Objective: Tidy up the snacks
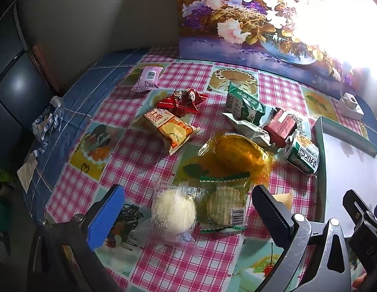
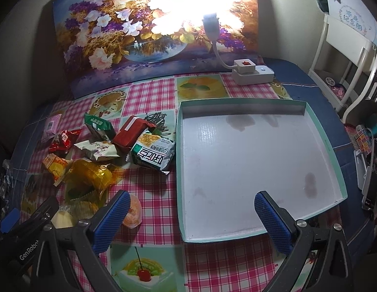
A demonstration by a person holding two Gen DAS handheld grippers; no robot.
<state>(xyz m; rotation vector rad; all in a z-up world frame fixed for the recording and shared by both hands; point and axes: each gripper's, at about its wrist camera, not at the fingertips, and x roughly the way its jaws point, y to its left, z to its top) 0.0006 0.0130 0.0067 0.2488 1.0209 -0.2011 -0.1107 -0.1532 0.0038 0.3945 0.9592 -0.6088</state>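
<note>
Nothing has been sorted yet, as far as the pictures show: the shallow teal-edged cardboard tray (image 2: 319, 131) at the right side of the counter (image 2: 212, 262) holds no snack, only a few faint stains on its white floor. All the packets lie loose to its left on the pink checked tablecloth (image 1: 130, 170). Nearest the left tool (image 1: 188, 209), whose blue-padded jaws stand wide with nothing between them, are a round white pastry in clear wrap (image 1: 174, 213) and a rice cracker in a green-trimmed wrapper (image 1: 226, 205), touching each other. Beyond them lie a yellow cellophane cake (image 1: 239, 155), an orange packet (image 1: 169, 127), a red candy wrapper (image 1: 182, 101), green-and-white packets (image 1: 244, 107), a dark red box (image 1: 279, 124) and, well apart near the far edge, a pink packet (image 1: 148, 77). The right tool (image 2: 191, 215) also gapes wide and empty, hanging over the tray's near edge, with an orange jelly cup (image 2: 133, 210) just beside its left finger. Every packet is probably left to move. A flower painting (image 2: 144, 29) leans against the wall behind the counter, lit harshly by a small plug-in lamp (image 2: 251, 71); a white rack (image 2: 344, 56) stands at right.
</note>
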